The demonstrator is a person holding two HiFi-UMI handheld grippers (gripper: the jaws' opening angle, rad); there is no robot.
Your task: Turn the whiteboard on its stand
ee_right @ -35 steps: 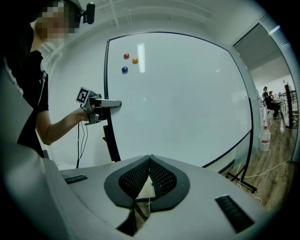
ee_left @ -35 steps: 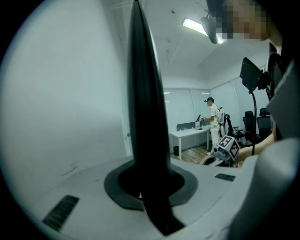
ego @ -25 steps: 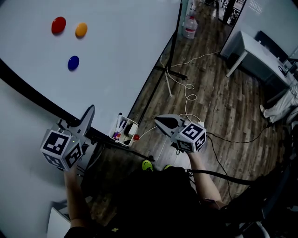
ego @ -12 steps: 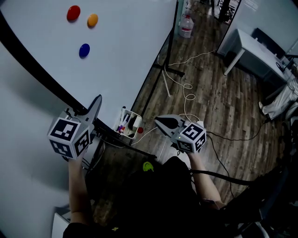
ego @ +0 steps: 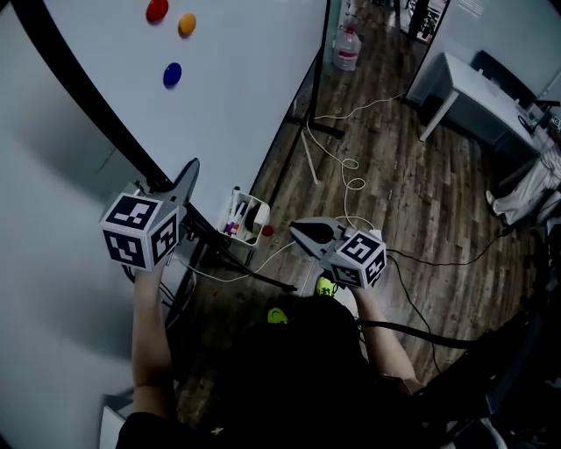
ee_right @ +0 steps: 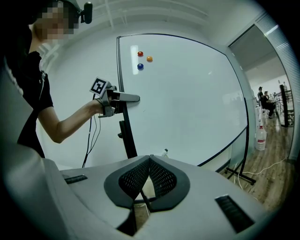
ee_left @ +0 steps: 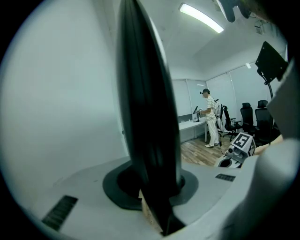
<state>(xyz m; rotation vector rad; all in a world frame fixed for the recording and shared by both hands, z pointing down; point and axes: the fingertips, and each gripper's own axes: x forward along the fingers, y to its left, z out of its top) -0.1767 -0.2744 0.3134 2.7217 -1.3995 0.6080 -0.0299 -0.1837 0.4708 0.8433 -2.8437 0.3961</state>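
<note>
The whiteboard [ego: 245,88] is a big white panel in a black frame [ego: 88,83], carrying red [ego: 157,10], orange [ego: 187,24] and blue [ego: 173,74] magnets. My left gripper [ego: 188,172] is shut on the frame's edge; in the left gripper view that black frame [ee_left: 145,117] runs up from between the jaws of my left gripper [ee_left: 154,187]. The right gripper view shows the whole whiteboard [ee_right: 187,93] on its stand post [ee_right: 127,136], with the left gripper [ee_right: 133,98] clamped on its left edge. My right gripper [ego: 296,230] [ee_right: 149,161] is shut and empty, held apart from the board.
A marker tray [ego: 244,217] hangs at the board's lower edge. The stand's foot [ego: 320,127], white cables [ego: 351,175] and a water bottle [ego: 348,48] are on the wooden floor. A white table [ego: 491,96] stands at the right. A person [ee_left: 212,117] and office chairs [ee_left: 251,115] are far off.
The board's frame edge has swung steeper in the head view and the magnets have slid up and right. My left gripper moved up and right with the frame. The right gripper barely shifted.
</note>
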